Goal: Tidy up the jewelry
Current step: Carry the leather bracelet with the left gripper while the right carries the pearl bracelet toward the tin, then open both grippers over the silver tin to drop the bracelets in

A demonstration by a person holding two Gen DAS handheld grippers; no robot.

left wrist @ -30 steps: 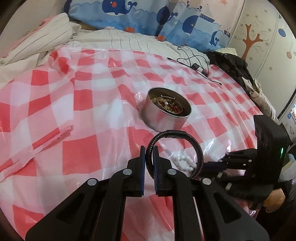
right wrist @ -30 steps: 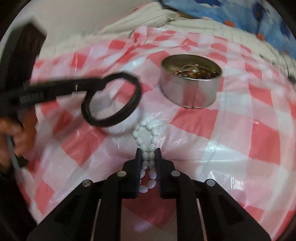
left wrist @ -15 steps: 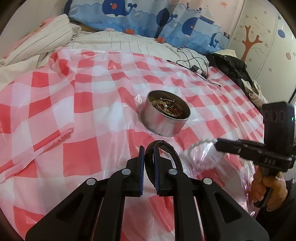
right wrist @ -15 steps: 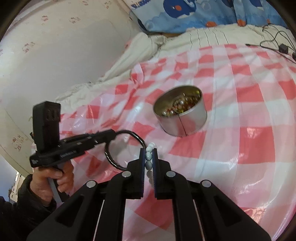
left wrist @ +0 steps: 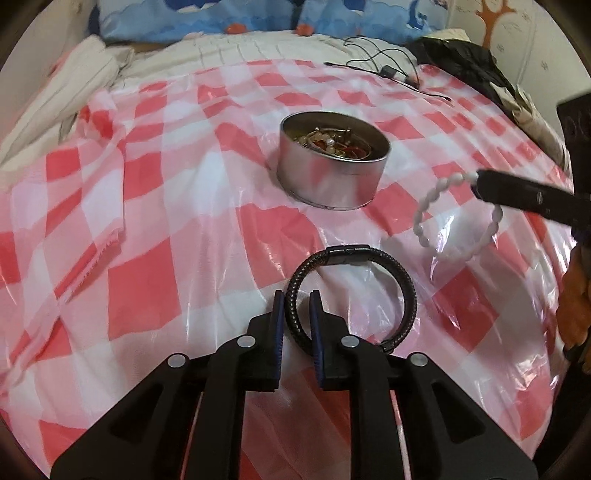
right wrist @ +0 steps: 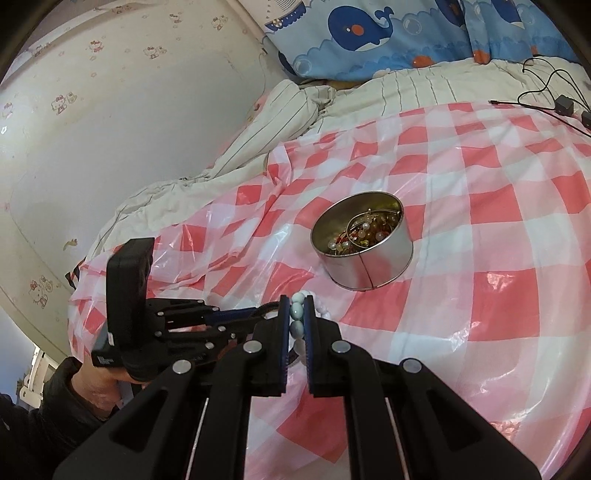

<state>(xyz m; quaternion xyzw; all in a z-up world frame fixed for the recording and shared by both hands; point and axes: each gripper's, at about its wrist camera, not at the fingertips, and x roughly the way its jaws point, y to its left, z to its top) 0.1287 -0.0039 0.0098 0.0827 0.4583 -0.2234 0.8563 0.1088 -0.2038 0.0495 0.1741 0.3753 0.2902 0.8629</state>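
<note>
My left gripper [left wrist: 297,295] is shut on a black braided bracelet [left wrist: 391,273] and holds it above the red-and-white checked sheet [left wrist: 147,280]. My right gripper [right wrist: 297,300] is shut on a white bead bracelet [right wrist: 297,313], which hangs as a loop in the left wrist view [left wrist: 428,206]. A round silver tin [left wrist: 332,166] holding several pieces of jewelry sits on the sheet ahead of both grippers; it also shows in the right wrist view [right wrist: 364,240]. The left gripper also shows at the left of the right wrist view [right wrist: 236,314].
Striped bedding [right wrist: 295,107] and a whale-print pillow [right wrist: 388,33] lie beyond the sheet. A black cable with a charger [left wrist: 388,70] lies at the far edge. Dark clothes [left wrist: 465,62] sit at the far right. A wall [right wrist: 129,110] stands to the left.
Both grippers have lifted higher with their bracelets. The white bead bracelet now hangs clear of the sheet, and the black bracelet has swung flatter, showing its full loop. The tin appears closer.
</note>
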